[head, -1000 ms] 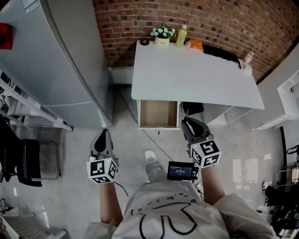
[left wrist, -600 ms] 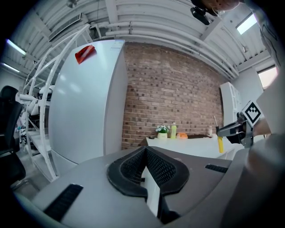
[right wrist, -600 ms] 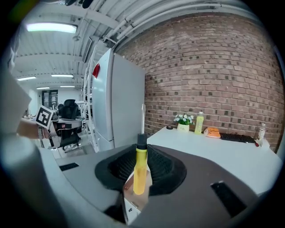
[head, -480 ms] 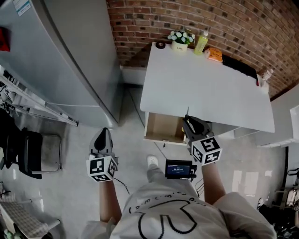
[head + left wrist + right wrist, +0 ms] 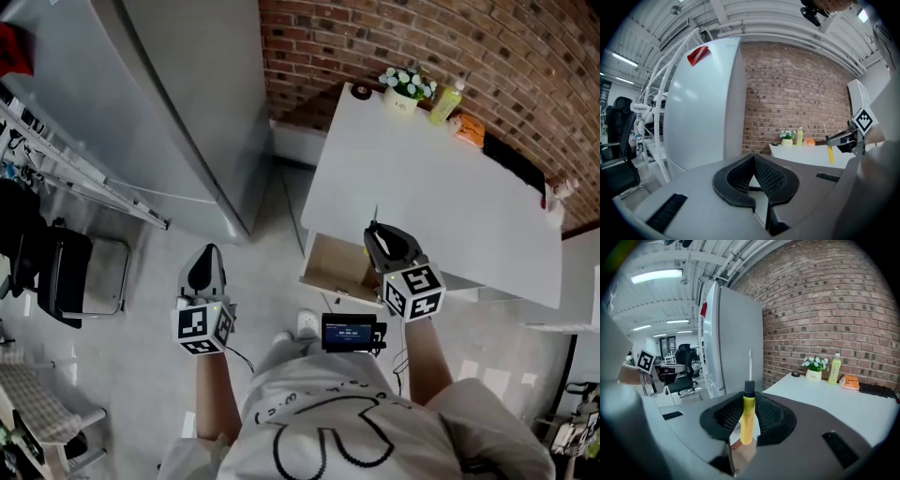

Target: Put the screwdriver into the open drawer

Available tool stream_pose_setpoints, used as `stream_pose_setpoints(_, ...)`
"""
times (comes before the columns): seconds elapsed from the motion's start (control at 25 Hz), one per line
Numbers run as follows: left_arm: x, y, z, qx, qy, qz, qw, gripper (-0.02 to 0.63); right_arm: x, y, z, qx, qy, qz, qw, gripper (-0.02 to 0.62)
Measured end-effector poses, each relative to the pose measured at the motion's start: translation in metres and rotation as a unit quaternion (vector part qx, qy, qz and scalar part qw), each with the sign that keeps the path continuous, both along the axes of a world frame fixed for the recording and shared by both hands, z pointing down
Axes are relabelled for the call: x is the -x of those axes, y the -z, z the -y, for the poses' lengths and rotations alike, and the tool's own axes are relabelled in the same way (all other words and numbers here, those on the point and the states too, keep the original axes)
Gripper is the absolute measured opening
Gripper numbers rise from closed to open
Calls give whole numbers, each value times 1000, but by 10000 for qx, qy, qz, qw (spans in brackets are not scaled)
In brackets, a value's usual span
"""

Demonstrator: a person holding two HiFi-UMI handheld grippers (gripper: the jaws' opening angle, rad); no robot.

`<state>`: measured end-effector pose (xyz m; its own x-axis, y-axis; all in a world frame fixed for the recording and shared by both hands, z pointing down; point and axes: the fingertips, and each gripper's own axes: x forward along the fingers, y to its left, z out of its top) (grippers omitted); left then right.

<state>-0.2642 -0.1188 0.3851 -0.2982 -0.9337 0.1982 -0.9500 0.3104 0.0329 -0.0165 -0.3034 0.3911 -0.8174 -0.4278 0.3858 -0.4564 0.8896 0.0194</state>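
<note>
My right gripper (image 5: 746, 420) is shut on a yellow-handled screwdriver (image 5: 747, 416), which stands upright with its thin shaft pointing up. In the head view this gripper (image 5: 379, 234) hangs over the front edge of the white table (image 5: 441, 178), just above the open drawer (image 5: 339, 269), whose wooden inside shows below the tabletop. The left gripper (image 5: 206, 272) is shut and holds nothing, hanging over the floor to the left of the drawer. From the left gripper view the screwdriver (image 5: 830, 152) shows at the far right beside the table.
A tall grey fridge (image 5: 159, 112) stands left of the table against the brick wall (image 5: 450, 47). On the table's far edge are a flower pot (image 5: 405, 92), a yellow-green bottle (image 5: 445, 99) and an orange pack (image 5: 469, 131). A black chair (image 5: 52, 272) is at the left.
The head view has swung left, so table and drawer sit further right and higher. The right gripper with the screwdriver now overlaps the table's front edge above the drawer. The left gripper barely moved.
</note>
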Motion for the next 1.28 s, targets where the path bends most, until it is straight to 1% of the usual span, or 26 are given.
stream_pose_setpoints(0.2,14,-11,4,126,-50,-85,9999,8,21,-18,2,198,13,-100,9998,74)
stream_pose_setpoints(0.32,20,-22,4,245,-78,-215,9994,8,29,-31,-1,325,61,-172,9993,74)
stream_pose_setpoints(0.6,23,-69,8,565,-254,-458,9970,8,42,-75,-5,521,153,-547,9970,74)
stream_pose_setpoints(0.76,22,-102,9,711,-342,-627,9949,8,41,-108,-14,652,204,-789,9945,74)
stream_pose_setpoints(0.96,16,-130,9,900,-438,-735,9923,8,35,-140,-23,918,213,-967,9908,74)
stream_pose_setpoints(1.12,13,-156,4,1069,-460,-781,9901,8,35,-171,-28,1139,300,-1083,9871,75)
stream_pose_setpoints(1.28,7,-186,-1,1253,-440,-922,9868,8,37,-201,-32,1294,419,-1228,9831,74)
